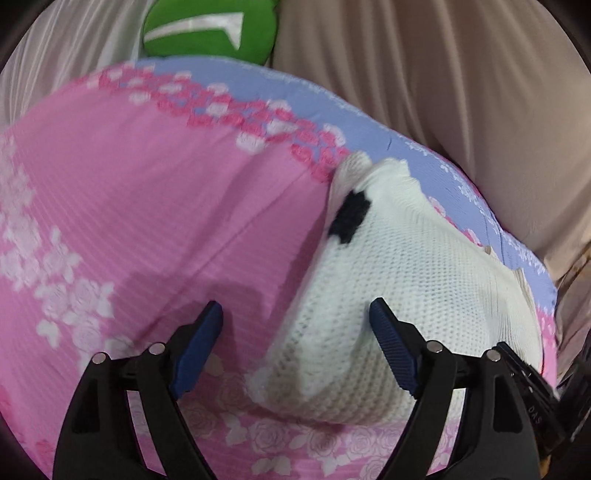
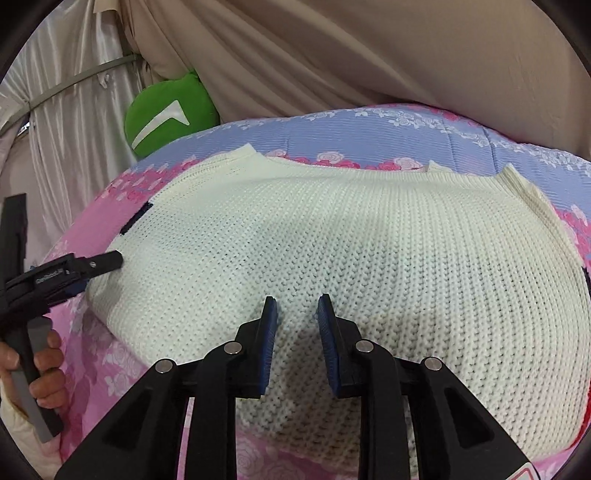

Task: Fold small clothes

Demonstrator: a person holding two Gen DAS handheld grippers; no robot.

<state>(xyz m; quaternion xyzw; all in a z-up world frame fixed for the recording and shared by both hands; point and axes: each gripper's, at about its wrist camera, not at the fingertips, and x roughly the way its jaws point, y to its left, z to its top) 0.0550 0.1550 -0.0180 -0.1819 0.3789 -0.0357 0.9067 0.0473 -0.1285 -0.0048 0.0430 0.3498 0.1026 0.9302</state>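
Note:
A cream knitted sweater (image 2: 332,240) with dark knit marks lies folded on a pink and blue floral bed cover (image 2: 369,136). In the left wrist view the sweater (image 1: 388,266) lies ahead to the right, with a black patch (image 1: 349,216) on it. My left gripper (image 1: 295,310) is open; its right finger is over the sweater's near left edge. It also shows from the side in the right wrist view (image 2: 110,262), at the sweater's left edge. My right gripper (image 2: 297,304) hovers over the sweater's near middle, jaws a narrow gap apart, holding nothing.
A green cushion (image 2: 166,110) with a white mark sits at the far left end of the bed; it also shows in the left wrist view (image 1: 208,27). Beige curtains (image 2: 369,48) hang behind the bed. The person's hand (image 2: 44,369) holds the left gripper's handle.

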